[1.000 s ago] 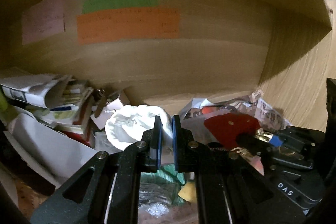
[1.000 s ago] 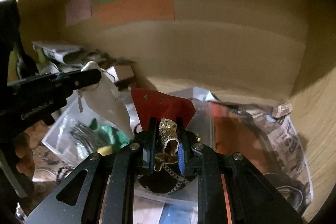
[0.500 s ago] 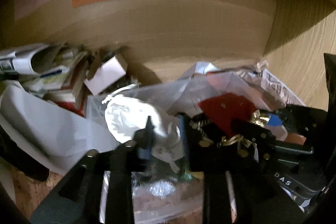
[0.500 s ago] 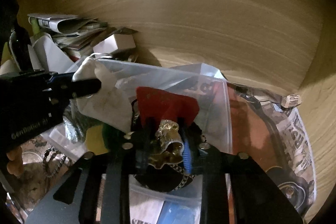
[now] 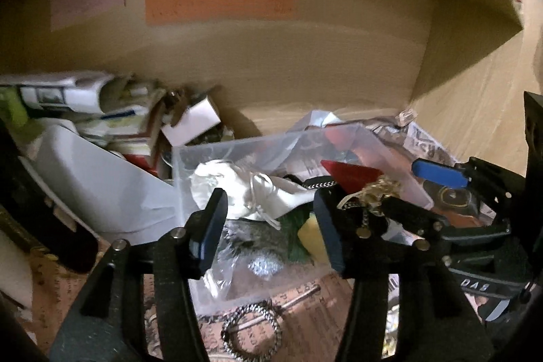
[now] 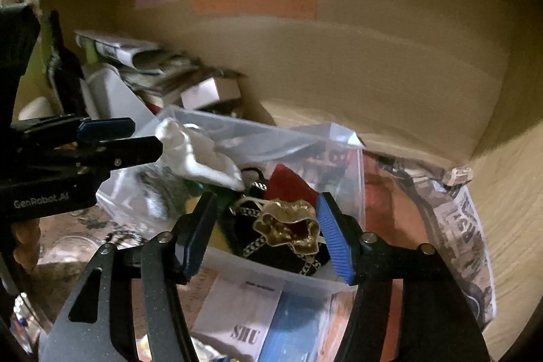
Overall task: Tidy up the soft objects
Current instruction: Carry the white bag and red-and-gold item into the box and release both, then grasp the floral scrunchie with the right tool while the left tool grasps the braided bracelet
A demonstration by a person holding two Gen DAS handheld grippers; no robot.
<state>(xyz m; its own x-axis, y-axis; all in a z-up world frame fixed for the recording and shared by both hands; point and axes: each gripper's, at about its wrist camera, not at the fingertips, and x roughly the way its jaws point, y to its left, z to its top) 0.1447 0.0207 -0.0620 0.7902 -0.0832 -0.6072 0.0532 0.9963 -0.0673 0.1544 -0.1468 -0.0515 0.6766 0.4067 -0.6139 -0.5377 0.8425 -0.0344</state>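
Note:
A clear plastic bag (image 5: 271, 145) (image 6: 281, 138) lies open on the shelf floor. A crumpled white cloth (image 5: 251, 192) (image 6: 197, 155) rests at its mouth. My left gripper (image 5: 268, 226) is open just behind the cloth, not holding it; it also shows in the right wrist view (image 6: 135, 138). A gold cloth piece with a black chained pouch (image 6: 288, 226) (image 5: 373, 189) lies in the bag beside a red piece (image 5: 349, 173). My right gripper (image 6: 268, 226) is open around the gold piece, jaws apart from it.
A pile of papers, magazines and a small white box (image 5: 190, 121) (image 6: 210, 90) sits at the back left. Newspaper (image 6: 465, 226) covers the floor at the right. A metal ring (image 5: 251, 331) lies in front. Wooden walls (image 5: 305, 56) with coloured notes close in the back and the right.
Both grippers have opened. The left has let go of the white cloth and the right of the gold piece; both now lie at the clear bag. Both cameras have pulled back slightly.

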